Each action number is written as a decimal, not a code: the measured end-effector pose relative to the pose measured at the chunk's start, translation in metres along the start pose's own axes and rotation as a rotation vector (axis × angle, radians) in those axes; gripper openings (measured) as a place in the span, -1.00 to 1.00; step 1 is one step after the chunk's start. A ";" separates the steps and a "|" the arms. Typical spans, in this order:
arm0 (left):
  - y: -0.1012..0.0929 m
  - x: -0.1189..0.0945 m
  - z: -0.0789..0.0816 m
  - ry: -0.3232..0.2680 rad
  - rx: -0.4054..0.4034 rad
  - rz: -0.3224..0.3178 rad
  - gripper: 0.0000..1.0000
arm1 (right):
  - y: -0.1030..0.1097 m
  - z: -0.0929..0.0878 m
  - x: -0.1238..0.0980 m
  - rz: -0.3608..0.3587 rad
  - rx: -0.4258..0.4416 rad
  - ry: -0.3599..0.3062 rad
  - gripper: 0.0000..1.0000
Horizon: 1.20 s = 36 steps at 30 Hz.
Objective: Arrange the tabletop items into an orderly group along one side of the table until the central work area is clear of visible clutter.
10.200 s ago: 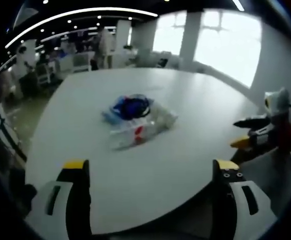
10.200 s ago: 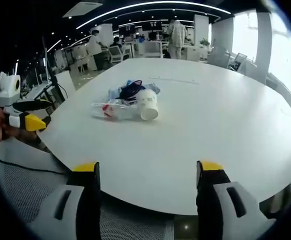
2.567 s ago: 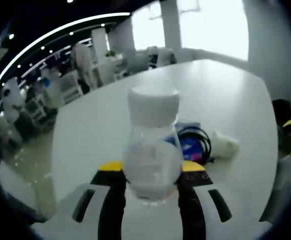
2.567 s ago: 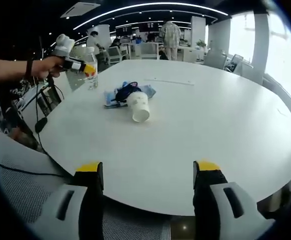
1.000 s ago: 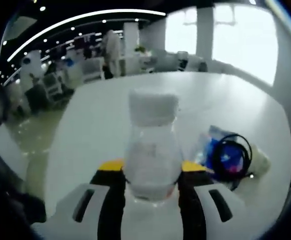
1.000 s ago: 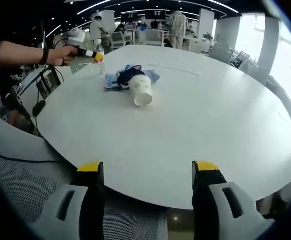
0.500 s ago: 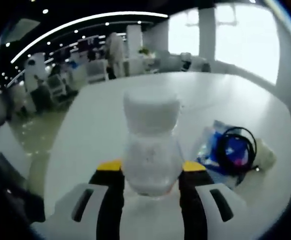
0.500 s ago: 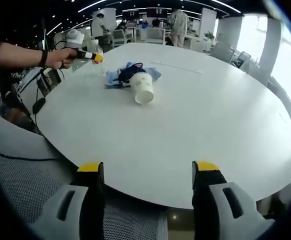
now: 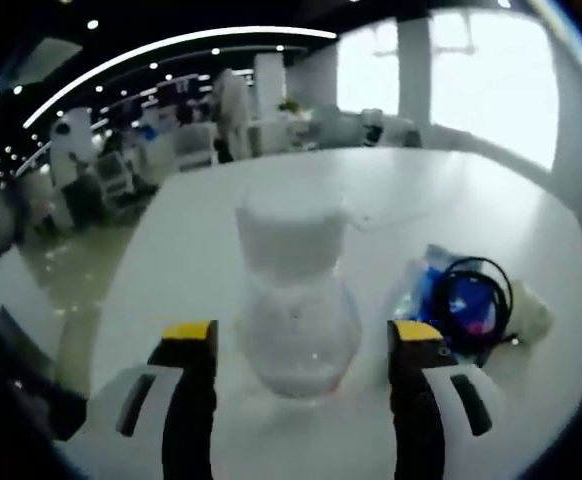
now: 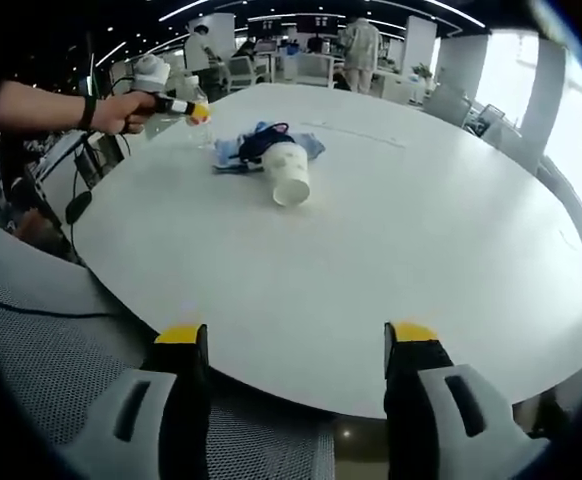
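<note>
Where the white table (image 10: 391, 250) spreads widest: 1 paper cup (image 10: 289, 176) on its side beside a blue pile with a black cable (image 9: 468, 300). 1 clear bottle (image 9: 296, 305), white cap, upright between the left gripper (image 9: 303, 345), jaws apart, not touching. Right gripper (image 10: 296, 345): jaws apart, empty, well apart. Writing unreadable.
</note>
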<state>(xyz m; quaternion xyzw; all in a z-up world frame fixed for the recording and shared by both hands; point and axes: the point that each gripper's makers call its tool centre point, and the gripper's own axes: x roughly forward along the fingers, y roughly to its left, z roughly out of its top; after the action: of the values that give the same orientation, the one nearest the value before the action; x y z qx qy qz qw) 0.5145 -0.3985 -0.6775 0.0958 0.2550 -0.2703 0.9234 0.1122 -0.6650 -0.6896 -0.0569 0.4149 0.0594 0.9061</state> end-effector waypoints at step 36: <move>0.011 0.003 0.016 -0.091 -0.317 0.292 0.10 | 0.002 0.000 0.001 0.003 -0.023 0.003 0.42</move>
<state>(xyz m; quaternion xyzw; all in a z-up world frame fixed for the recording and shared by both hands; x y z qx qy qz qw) 0.5293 -0.3953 -0.6645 -0.0271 0.2360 -0.0943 0.9668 0.1127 -0.6632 -0.6903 -0.0667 0.4156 0.0657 0.9047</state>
